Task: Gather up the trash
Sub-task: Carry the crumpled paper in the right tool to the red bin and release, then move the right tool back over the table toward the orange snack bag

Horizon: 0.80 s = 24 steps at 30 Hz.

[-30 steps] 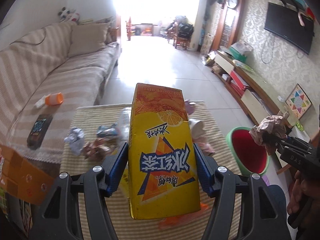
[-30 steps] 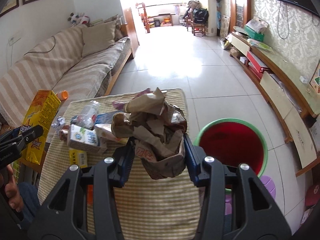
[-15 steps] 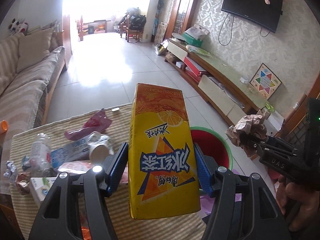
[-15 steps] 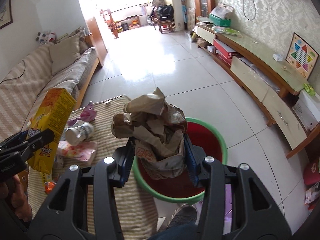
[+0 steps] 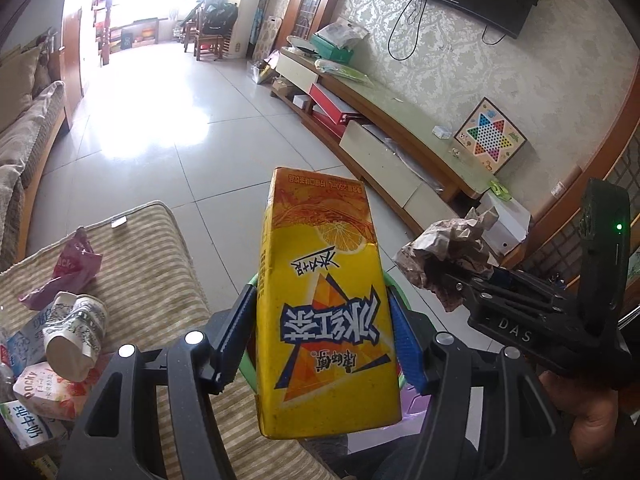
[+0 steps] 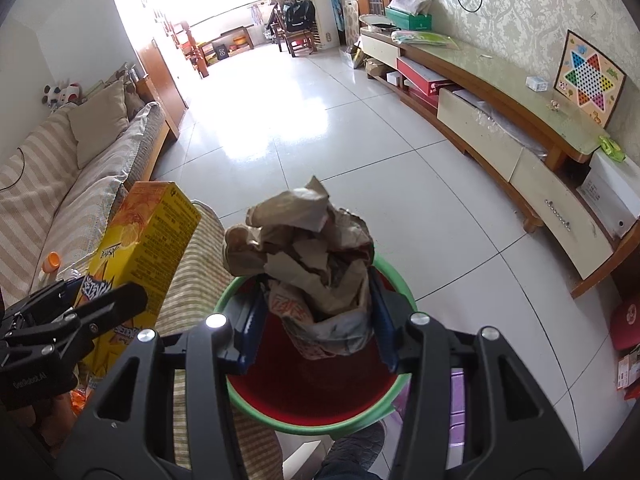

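My left gripper (image 5: 322, 336) is shut on a tall yellow iced-tea carton (image 5: 316, 264), held upright by its sides just past the table's right edge. The carton hides most of the red bin; only slivers of its green rim (image 5: 251, 280) show beside it. My right gripper (image 6: 318, 312) is shut on a crumpled brown paper bag (image 6: 304, 240), which hangs right above the open red bin (image 6: 296, 384). From the right wrist, the carton (image 6: 148, 232) stands to the left of the bin. From the left wrist, the paper bag (image 5: 448, 248) is at the right.
The striped table (image 5: 140, 264) holds a paper cup (image 5: 76, 332), a pink wrapper (image 5: 68, 268), a Pocky box (image 5: 48, 392) and a milk carton (image 5: 28, 428). A sofa (image 6: 60, 176) lies left and a low TV cabinet (image 6: 500, 100) right. A purple stool (image 6: 456, 400) stands by the bin.
Both grippers have swung right, off the table and lower. The paper bag now hangs over the bin, and the carton has come to the bin's edge. Both grips are unchanged.
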Motion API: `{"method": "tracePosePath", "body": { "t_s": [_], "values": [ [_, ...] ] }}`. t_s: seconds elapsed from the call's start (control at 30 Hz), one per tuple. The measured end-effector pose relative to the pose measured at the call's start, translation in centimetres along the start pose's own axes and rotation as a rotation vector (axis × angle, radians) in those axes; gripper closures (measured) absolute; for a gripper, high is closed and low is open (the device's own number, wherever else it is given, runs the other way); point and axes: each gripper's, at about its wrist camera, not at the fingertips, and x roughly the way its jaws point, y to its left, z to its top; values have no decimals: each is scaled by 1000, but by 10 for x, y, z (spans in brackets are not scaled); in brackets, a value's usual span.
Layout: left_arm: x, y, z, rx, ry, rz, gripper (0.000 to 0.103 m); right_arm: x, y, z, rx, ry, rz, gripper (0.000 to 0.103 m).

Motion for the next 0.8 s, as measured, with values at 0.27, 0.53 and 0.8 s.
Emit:
{"method": "tracePosePath", "body": {
  "t_s": [0.27, 0.53, 0.8],
  "values": [
    [9, 4, -2, -25, 9, -24, 12, 9, -1, -4, 6, 15, -8, 19],
    [-12, 14, -2, -39, -19, 27, 8, -4, 5, 0, -10, -10, -18, 8],
    [-66, 41, -12, -102, -39, 93, 8, -31, 40, -4, -42, -41, -27, 5]
  ]
}}
